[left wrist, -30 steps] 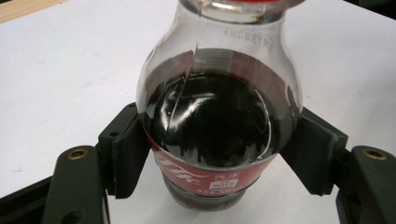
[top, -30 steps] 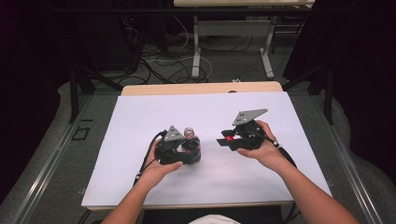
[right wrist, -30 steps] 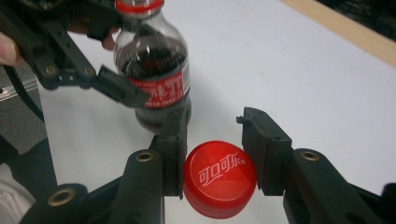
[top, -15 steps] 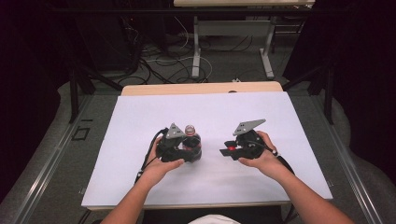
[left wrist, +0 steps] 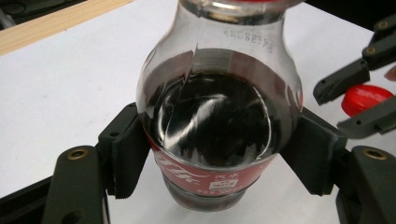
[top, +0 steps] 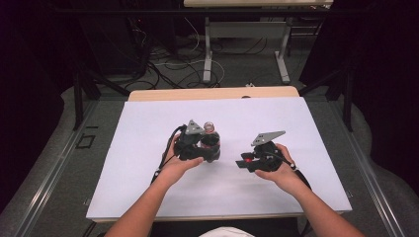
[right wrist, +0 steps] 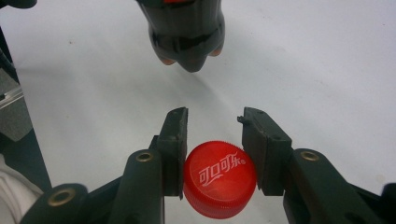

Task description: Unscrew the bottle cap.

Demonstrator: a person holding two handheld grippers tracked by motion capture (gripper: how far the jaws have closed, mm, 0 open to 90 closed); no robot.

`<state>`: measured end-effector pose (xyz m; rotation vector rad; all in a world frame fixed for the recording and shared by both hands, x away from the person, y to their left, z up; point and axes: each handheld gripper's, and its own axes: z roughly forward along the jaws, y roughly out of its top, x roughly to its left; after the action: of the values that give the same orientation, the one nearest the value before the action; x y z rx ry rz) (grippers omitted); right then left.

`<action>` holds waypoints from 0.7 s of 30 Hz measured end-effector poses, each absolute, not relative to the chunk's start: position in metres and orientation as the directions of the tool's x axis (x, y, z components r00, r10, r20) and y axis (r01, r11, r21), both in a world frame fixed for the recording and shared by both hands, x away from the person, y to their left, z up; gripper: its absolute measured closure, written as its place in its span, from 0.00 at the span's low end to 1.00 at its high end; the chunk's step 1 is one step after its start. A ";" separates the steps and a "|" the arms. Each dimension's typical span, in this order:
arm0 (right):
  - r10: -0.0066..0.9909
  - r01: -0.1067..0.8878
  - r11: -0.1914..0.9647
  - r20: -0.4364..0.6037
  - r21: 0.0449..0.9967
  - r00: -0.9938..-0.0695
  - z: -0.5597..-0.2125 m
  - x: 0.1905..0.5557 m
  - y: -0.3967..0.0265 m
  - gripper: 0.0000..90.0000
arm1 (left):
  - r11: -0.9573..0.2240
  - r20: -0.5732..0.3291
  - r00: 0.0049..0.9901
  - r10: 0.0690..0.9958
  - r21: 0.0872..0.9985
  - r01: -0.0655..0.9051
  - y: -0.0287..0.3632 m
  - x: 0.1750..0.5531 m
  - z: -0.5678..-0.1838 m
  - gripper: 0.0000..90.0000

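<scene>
L gripper (left wrist: pixel 219 154) is clamped on the belly of a small cola bottle (left wrist: pixel 219 116), pads pressing both sides just above the red label; R gripper (right wrist: pixel 212 149) pinches the red screw cap (right wrist: pixel 219 179) by its rim, printed top facing the cam. In the high view the bottle (top: pixel 209 138) sits mid-table in the L gripper (top: pixel 200 148), tilted w/ its open neck toward the far edge, and the R gripper (top: pixel 251 162) holds the cap (top: pixel 245 161) just beside it to the right, low over the white table cover (top: pixel 148 187). My read: the cap is off and the step is either setting it down or bringing it back to the neck. To do it well: keep the L squeeze firm but not harder, since the plastic wall can buckle and push liquid up; bring the bottle closer to upright before anything else, as an open neck on a lean can slop. For the R side, keep the cap level, lower till it touches the cover before releasing, so it doesn't roll; if recapping, line it square over the neck first. Contents: dark cola, approx up to the shoulder, clear air gap above it, no spill visible on the cover.
</scene>
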<state>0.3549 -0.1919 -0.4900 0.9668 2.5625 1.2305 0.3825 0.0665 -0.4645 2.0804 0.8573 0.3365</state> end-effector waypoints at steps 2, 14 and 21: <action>0.606 0.495 0.464 0.144 0.734 -0.782 -0.491 0.355 -0.195 0.68 | -0.412 -0.067 0.730 0.680 0.789 0.456 0.062 0.389 -0.463 0.33; 0.620 0.495 0.442 0.144 0.748 -0.771 -0.494 0.357 -0.199 0.68 | -0.397 -0.066 0.708 0.703 0.790 0.468 0.039 0.432 -0.456 0.33; 0.620 0.496 0.445 0.144 0.746 -0.772 -0.493 0.358 -0.197 0.68 | -0.391 -0.052 0.683 0.728 0.787 0.477 0.029 0.448 -0.466 0.33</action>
<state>0.3585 -0.1974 -0.4928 0.9881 2.5396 1.2335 0.4481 0.0285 -0.4659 2.0626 0.9243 0.3840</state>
